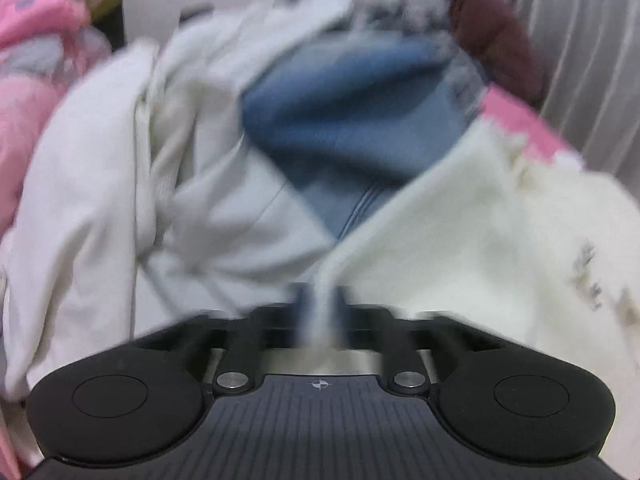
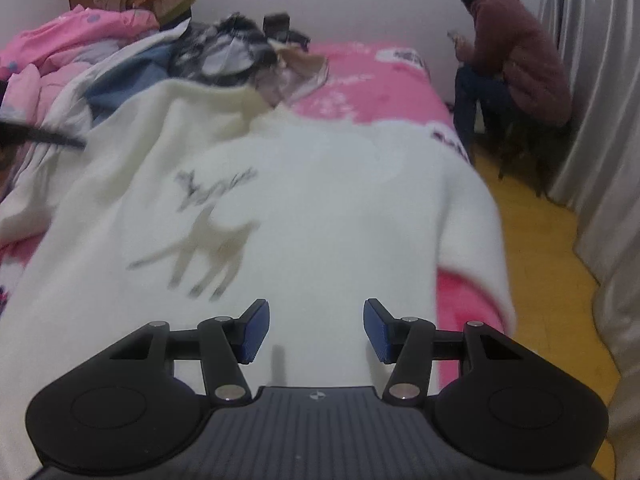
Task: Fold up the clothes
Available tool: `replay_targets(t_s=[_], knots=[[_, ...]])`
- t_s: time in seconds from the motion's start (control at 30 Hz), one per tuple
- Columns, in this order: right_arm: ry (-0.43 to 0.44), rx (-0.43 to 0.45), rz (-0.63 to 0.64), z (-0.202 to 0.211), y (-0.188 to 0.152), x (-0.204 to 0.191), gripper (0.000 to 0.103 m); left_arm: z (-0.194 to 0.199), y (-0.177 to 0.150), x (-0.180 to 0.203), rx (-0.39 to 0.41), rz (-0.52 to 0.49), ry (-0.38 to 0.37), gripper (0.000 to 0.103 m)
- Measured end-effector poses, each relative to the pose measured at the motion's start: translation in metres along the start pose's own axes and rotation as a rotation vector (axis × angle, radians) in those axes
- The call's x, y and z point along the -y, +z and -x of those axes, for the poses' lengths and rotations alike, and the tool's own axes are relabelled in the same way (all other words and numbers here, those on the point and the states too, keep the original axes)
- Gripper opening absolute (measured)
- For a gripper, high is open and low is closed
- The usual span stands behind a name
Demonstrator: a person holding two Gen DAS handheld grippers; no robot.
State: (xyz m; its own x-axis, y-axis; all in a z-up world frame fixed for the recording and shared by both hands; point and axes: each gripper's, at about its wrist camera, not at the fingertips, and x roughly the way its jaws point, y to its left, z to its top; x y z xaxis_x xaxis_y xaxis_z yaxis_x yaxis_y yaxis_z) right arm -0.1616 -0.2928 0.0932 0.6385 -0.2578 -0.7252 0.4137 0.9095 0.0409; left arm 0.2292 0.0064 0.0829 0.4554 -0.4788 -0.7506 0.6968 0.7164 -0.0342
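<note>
Right wrist view shows a fluffy cream-white fleece garment with a tan deer print (image 2: 280, 208) spread across the bed with the pink patterned cover (image 2: 372, 80), its right edge draped over the bed's side above the yellow wooden floor (image 2: 540, 248). The right gripper (image 2: 316, 330) hovers just over the near part of this fleece, its blue-padded fingers (image 2: 254, 332) spread apart with nothing between them.

In the blurred left wrist view, the left gripper (image 1: 320, 312) has its fingers pressed together, pinching a thin fold of pale fabric that runs up to where the cream fleece (image 1: 480, 232) meets a light grey sweatshirt (image 1: 224, 200); I cannot tell which of the two the pinched edge belongs to. Behind these lies a blue denim garment (image 1: 344, 112), rumpled in a heap.

Farther back on the bed sit a black-and-white patterned garment (image 2: 228, 48) and a pile of pink padded clothing (image 2: 68, 40). A person in a maroon padded jacket (image 2: 520, 52) sits on a chair beside the bed, next to the pale curtain (image 2: 600, 100).
</note>
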Motion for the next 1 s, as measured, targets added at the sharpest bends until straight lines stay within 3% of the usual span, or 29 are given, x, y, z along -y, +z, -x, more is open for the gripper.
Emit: replay_targets(t_s=[0.07, 0.13, 0.33, 0.43, 0.5, 0.6, 0.67, 0.77, 0.87, 1.0], knots=[[-0.033, -0.036, 0.001, -0.02, 0.004, 0.004, 0.055, 0.007, 0.003, -0.003, -0.005, 0.027, 0.002, 0.003], [-0.085, -0.078, 0.029, -0.037, 0.004, 0.007, 0.054, -0.001, 0.002, -0.003, -0.007, 0.001, 0.065, 0.003], [-0.127, -0.07, 0.07, -0.046, 0.002, 0.009, 0.054, -0.025, 0.0, -0.005, -0.011, -0.078, 0.253, 0.007], [-0.133, -0.068, 0.088, -0.046, 0.002, 0.008, 0.054, -0.023, 0.0, -0.005, -0.003, -0.078, 0.308, 0.02], [-0.13, -0.073, 0.091, -0.047, 0.004, 0.009, 0.054, -0.006, 0.003, -0.022, -0.002, 0.037, 0.265, 0.037], [-0.131, -0.076, 0.091, -0.046, 0.007, 0.009, 0.054, 0.038, 0.003, -0.058, 0.044, 0.329, 0.096, 0.037], [-0.17, -0.059, 0.113, -0.04, 0.009, 0.004, 0.054, 0.074, -0.005, -0.072, 0.074, 0.42, 0.103, 0.04], [-0.257, -0.003, 0.174, -0.026, 0.013, -0.008, 0.057, 0.102, -0.027, -0.079, -0.02, 0.328, 0.216, 0.045], [-0.178, 0.042, 0.202, -0.007, 0.014, -0.025, 0.06, 0.123, -0.074, -0.081, -0.125, 0.216, 0.307, 0.045], [-0.07, 0.05, 0.268, 0.001, 0.009, -0.057, 0.064, 0.131, -0.129, -0.045, -0.24, -0.104, 0.334, 0.052]])
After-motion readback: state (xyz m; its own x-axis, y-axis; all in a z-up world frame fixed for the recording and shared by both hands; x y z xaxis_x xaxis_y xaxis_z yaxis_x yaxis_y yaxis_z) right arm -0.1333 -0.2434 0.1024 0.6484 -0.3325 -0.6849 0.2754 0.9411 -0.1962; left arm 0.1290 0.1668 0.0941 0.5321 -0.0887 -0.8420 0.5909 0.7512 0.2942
